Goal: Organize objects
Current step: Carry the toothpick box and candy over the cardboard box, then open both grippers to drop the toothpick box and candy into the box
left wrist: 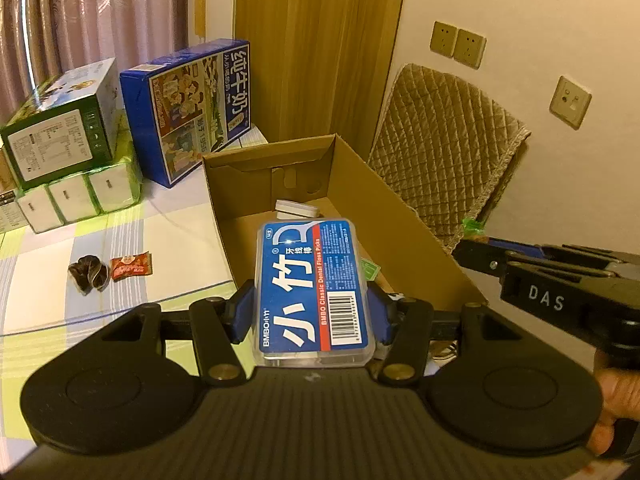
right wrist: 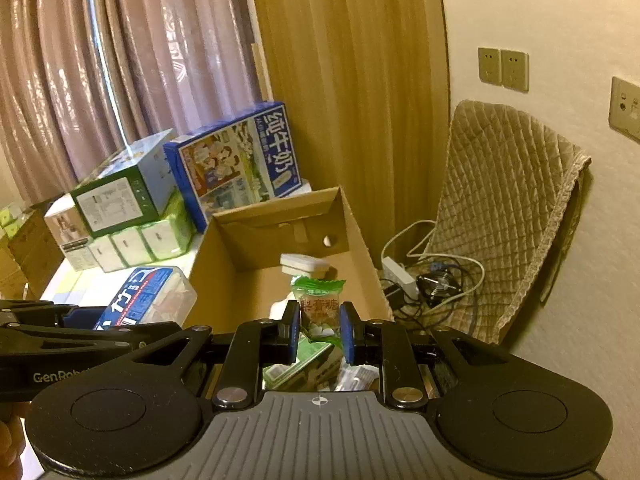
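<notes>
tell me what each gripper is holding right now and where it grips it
The left gripper clamps the blue floss pick box by its long sides, near its near end. The right gripper pinches a green candy packet across its middle.

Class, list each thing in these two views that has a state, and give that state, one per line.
Left hand-held gripper: shut on floss pick box.
Right hand-held gripper: shut on green candy packet.
Cardboard box: open.
Red candy: wrapped, lying on table.
</notes>
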Available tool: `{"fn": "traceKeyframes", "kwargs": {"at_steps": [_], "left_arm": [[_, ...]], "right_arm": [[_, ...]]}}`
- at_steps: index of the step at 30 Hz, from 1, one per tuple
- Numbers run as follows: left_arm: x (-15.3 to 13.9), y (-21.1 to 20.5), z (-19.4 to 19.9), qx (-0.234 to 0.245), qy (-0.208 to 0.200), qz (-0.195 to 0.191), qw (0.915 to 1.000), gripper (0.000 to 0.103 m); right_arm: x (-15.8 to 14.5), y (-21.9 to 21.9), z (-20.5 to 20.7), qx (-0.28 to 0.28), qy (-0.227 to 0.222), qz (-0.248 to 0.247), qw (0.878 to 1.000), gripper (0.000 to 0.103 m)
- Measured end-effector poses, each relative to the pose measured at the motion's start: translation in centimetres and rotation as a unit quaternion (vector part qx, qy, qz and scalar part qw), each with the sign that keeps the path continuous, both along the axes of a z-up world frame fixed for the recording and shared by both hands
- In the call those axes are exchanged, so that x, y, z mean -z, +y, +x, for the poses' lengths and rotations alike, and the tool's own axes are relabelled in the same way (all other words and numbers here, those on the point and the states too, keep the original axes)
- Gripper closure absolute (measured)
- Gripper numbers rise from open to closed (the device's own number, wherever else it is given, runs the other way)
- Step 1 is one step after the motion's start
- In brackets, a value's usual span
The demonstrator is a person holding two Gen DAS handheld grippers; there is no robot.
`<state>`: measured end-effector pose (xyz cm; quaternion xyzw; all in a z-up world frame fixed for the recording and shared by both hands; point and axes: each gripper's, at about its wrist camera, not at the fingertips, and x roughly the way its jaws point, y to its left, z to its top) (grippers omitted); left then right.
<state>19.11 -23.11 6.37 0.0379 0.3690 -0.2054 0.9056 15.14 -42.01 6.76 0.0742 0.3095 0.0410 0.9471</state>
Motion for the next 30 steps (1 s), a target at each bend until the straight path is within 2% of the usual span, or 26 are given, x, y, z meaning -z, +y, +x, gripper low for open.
{"fn": "traceKeyframes", "kwargs": {"at_steps": [8,9,10,23,27,30], "left_arm": [[2.0,-0.8,2.9,0.006,0.005,0.002,1.0000,0.049],[2.2,-0.8,3.2,0.007,0.004,0.004,1.0000,0.038],[2.2,-0.7,3.3,0.004,0.000,0.004,1.0000,0.031],[2.5,2.6,3.0,-0.029,-0.005,-0.003,0.9996,0.031],[2.5,4.0,2.6,-0.048,-0.005,-0.004,0.9988,0.031],[2.4,5.0,2.1,-0.056,-0.006,-0.001,0.9984,0.031]], "right_arm": [[1.5,-0.8,2.3,0.007,0.012,0.002,1.000,0.085],[1.6,-0.9,2.5,0.008,0.014,0.004,1.000,0.085],[1.8,-0.9,2.6,0.008,0.015,0.005,1.000,0.085],[2.6,-0.1,3.1,-0.018,0.016,0.021,0.999,0.085],[2.2,-0.4,2.9,-0.021,0.005,0.046,0.999,0.067],[1.7,-0.7,2.4,-0.012,0.000,0.051,0.999,0.065]]}}
